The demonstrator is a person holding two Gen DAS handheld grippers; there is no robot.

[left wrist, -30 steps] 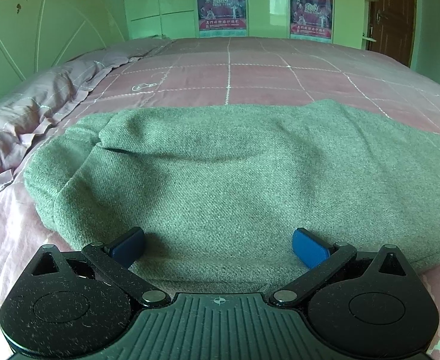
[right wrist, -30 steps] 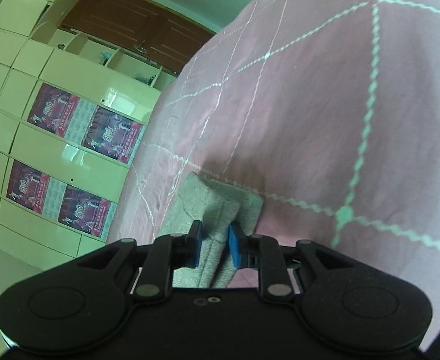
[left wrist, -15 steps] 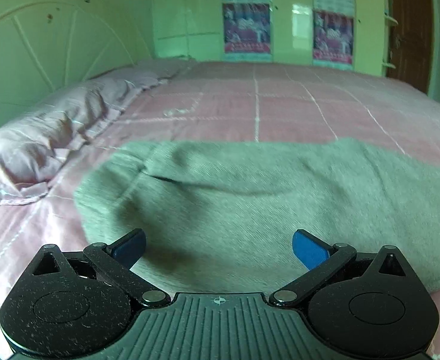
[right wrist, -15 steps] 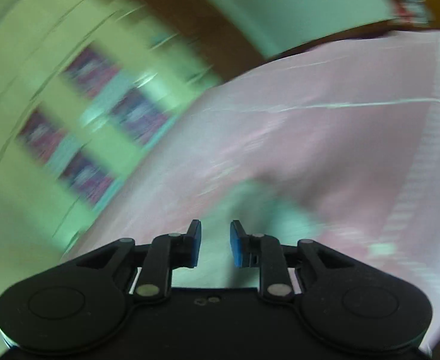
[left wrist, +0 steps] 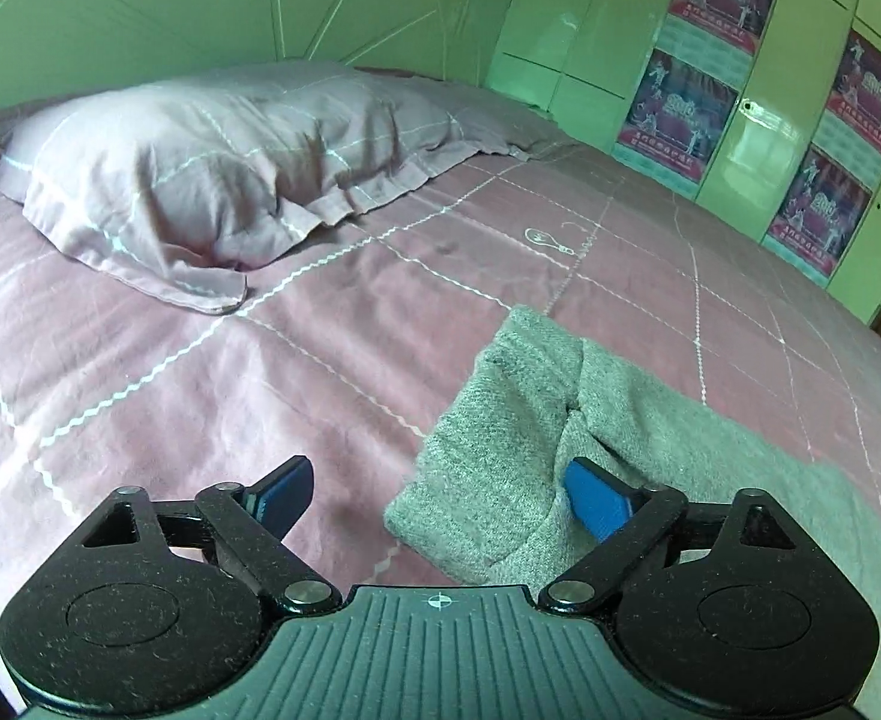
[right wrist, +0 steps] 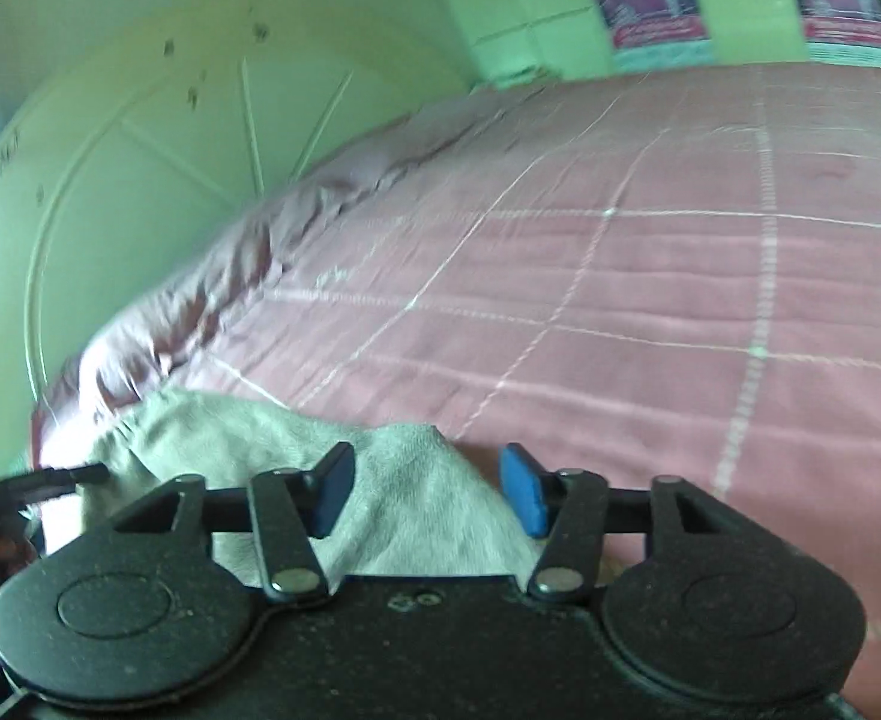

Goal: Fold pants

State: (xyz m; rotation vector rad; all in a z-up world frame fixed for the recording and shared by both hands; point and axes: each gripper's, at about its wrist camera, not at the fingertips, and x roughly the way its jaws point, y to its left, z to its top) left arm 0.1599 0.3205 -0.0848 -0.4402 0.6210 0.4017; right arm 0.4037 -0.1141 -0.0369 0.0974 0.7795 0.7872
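Note:
The grey knit pants (left wrist: 590,432) lie folded on the pink bed at the lower right of the left wrist view. My left gripper (left wrist: 434,498) is open and empty, hovering just above the bed at the left end of the pants; its right fingertip is over the cloth. In the right wrist view the pants (right wrist: 332,450) lie at the lower left. My right gripper (right wrist: 425,489) is open over the right end of the pants, holding nothing. The left gripper's finger (right wrist: 62,477) shows at that view's left edge.
A pink pillow (left wrist: 212,150) lies at the head of the bed (left wrist: 140,360) against a green headboard (right wrist: 140,138). Green cabinets with posters (left wrist: 728,48) stand beyond the bed. The checked bedspread (right wrist: 650,300) stretches away behind the pants.
My right gripper has opened, let go of the pants and swung round toward the headboard. My left gripper has turned left and lifted back; the pants now sit at its right.

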